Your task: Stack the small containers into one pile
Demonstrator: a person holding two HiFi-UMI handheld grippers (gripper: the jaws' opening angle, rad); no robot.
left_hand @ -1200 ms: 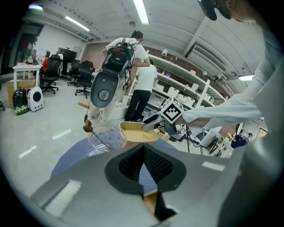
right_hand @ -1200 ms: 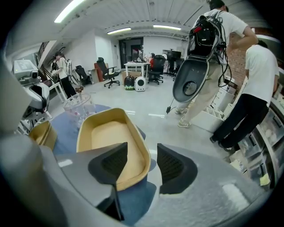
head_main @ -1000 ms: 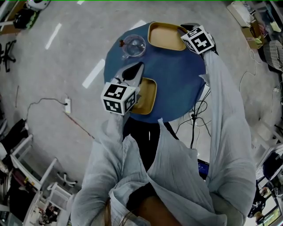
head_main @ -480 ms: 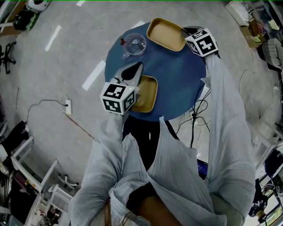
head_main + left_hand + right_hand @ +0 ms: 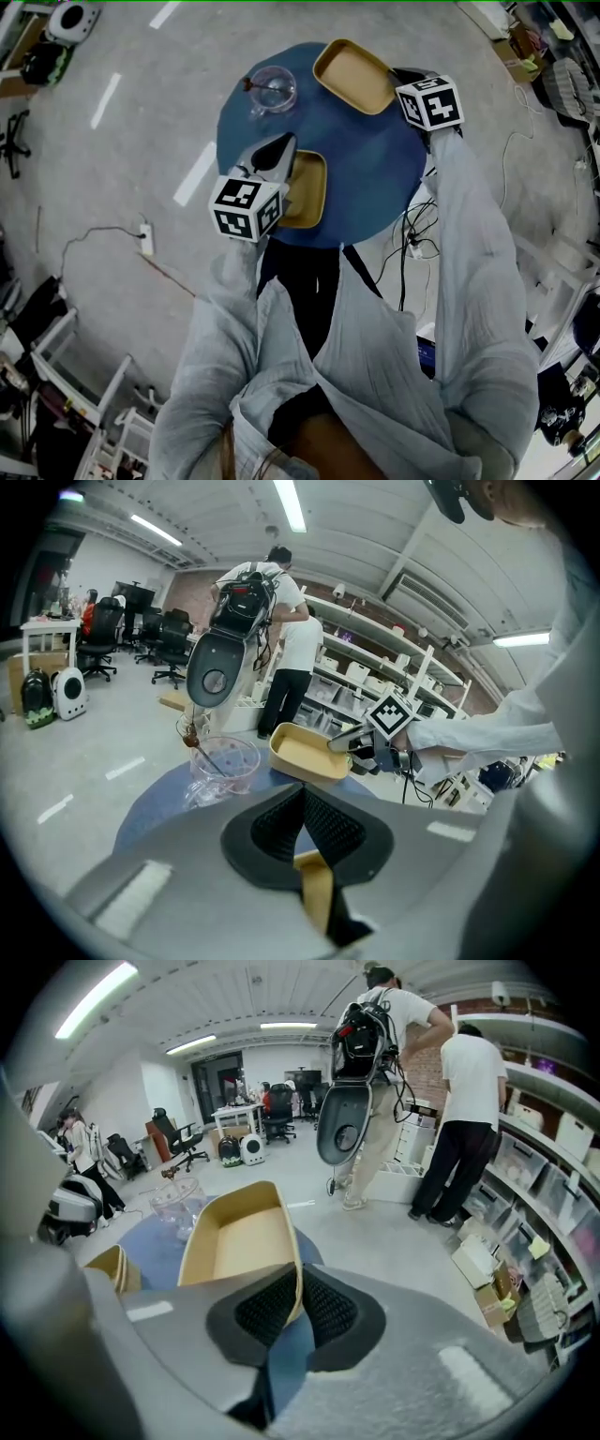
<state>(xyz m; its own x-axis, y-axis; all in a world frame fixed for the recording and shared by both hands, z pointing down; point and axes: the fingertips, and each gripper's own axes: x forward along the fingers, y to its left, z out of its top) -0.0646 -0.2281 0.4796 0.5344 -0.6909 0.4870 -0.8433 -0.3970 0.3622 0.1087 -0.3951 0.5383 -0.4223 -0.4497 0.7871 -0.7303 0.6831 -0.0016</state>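
"Far container (image 5: 352, 75) first: where is it?"

"At the far right edge of the round blue table (image 5: 375, 178). It is a shallow tan tray, tilted, and in the left gripper view it looks raised off the tabletop."

"What has hold of it?"

"The right gripper (image 5: 295, 1309). Its jaws have just been closing and now stand almost together, with one side wall of the tray pinched between the black pads."

"And the near container (image 5: 305, 190)?"

"It is the same tan kind, at the table's near edge, left of middle, and well apart from the far container. The left gripper (image 5: 305, 834) has its jaws pressed tight on a thin wall of it, and a tan strip shows between the pads."

"Anything else on the table?"

"A clear glass cup (image 5: 272, 91) at the far left, with a thin stick or spoon in it. It is near the far container but not touching it."

"Beyond the table?"

"Grey floor (image 5: 112, 169) with white stripes, and cables (image 5: 412, 246) lying by the table's right side. The person's pale sleeves (image 5: 469, 262) reach forward to both grippers. In the gripper views two people (image 5: 472, 1072) stand with their backs turned at shelving (image 5: 553, 1176), and office chairs (image 5: 159, 635) stand farther off."
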